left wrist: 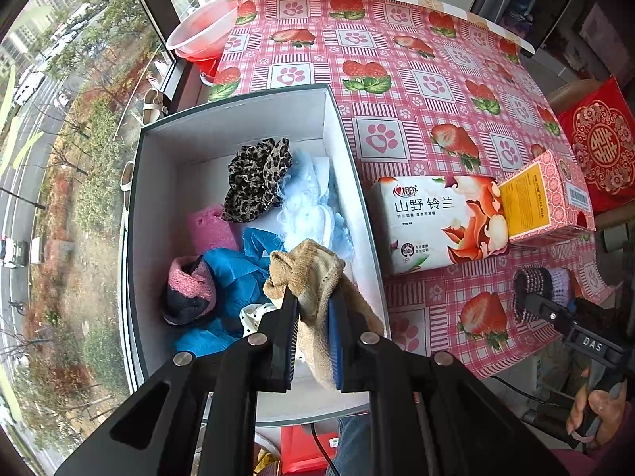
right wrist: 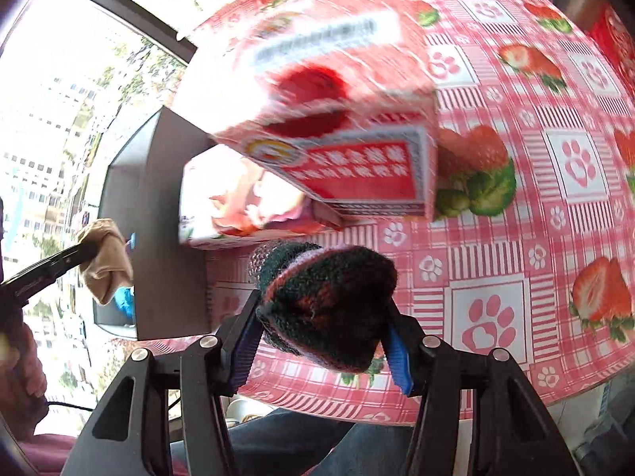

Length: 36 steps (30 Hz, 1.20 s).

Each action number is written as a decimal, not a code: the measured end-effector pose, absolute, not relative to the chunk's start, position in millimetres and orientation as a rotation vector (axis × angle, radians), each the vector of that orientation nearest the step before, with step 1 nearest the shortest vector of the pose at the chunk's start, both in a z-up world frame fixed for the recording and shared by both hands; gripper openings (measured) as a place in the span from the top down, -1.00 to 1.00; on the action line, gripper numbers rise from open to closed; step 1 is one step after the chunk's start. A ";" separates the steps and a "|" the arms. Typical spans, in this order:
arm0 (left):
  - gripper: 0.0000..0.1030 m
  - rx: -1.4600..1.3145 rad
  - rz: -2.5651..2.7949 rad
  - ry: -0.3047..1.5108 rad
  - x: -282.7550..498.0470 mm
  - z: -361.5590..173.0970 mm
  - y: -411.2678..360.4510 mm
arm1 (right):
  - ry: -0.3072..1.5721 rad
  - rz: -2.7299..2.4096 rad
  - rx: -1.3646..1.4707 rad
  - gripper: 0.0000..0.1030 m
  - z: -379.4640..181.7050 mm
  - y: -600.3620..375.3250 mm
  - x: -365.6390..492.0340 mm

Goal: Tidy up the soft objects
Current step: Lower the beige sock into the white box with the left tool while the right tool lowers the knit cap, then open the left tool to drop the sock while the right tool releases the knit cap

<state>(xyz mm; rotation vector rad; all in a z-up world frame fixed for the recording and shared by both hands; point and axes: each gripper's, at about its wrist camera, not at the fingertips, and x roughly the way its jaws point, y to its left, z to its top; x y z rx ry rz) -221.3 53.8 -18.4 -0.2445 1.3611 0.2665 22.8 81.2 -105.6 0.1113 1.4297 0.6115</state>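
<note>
The tan sock (left wrist: 313, 277) is fuzzy knit cloth. The dark sock (right wrist: 329, 297) is rough wool. The tablecloth (left wrist: 416, 79) is shiny plastic. The box (left wrist: 158, 198) is smooth matt card.

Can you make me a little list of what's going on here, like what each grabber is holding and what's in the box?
left gripper: jaws shut on the tan sock, held above the box
right gripper: jaws shut on the dark knitted sock, above the table
box: open, grey, at the table's window side
in the box: leopard-print cloth, pink sponge, blue cloth, pale blue fluff, pink and dark sock
on the tablecloth: tissue pack, pink carton
</note>
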 end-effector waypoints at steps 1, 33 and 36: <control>0.70 -0.253 0.278 1.356 -222.2 -17.4 55.3 | 1.421 0.642 0.092 -0.10 -95.5 88.0 25.2; 0.62 -0.439 0.545 1.290 -244.5 -31.8 110.5 | 1.389 1.137 -0.392 -0.14 -13.7 370.3 19.9; -0.19 -0.384 0.584 1.255 -243.9 -22.4 108.0 | 1.404 1.143 -0.415 -0.43 -16.3 381.0 21.9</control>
